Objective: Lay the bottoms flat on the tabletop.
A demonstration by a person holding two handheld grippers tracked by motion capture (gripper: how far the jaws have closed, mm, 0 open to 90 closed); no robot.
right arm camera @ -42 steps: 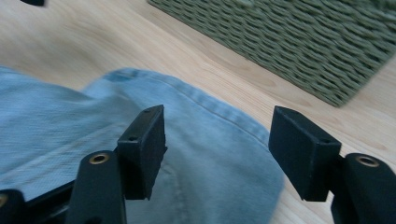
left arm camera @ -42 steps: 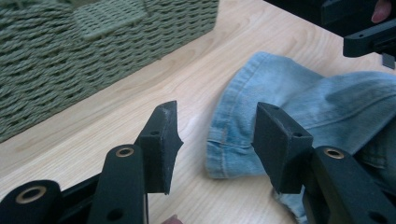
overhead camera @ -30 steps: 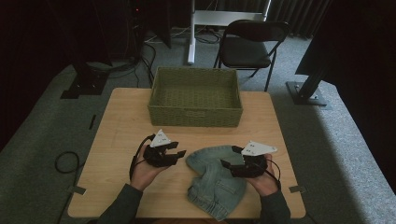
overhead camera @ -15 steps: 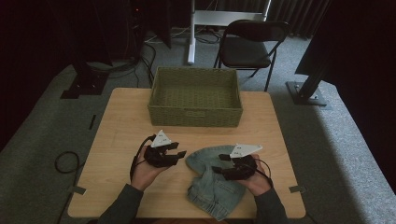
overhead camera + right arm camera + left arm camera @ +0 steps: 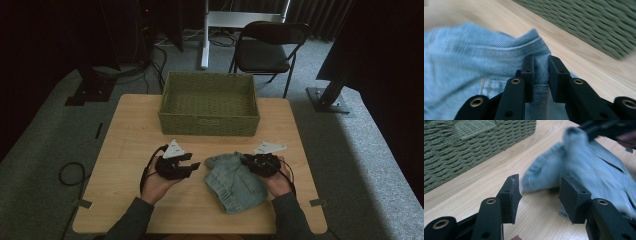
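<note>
Two hand-held grippers are at work on denim shorts (image 5: 234, 181), which lie crumpled on the tabletop (image 5: 130, 135) just in front of the woven basket (image 5: 209, 104). The right hand-held gripper (image 5: 538, 65) has just been closing, a fold of the waistband pinched between its jaws; a deeper bite is advised before lifting. The left hand-held gripper (image 5: 539, 192) stands apart, empty, beside the hem; the opposite edge should be taken. Beyond the basket, grey carpet (image 5: 45, 150), a black chair (image 5: 265, 50), and cables are seen.

no readable text, no labels, no brand marks, no numbers on anything in view
</note>
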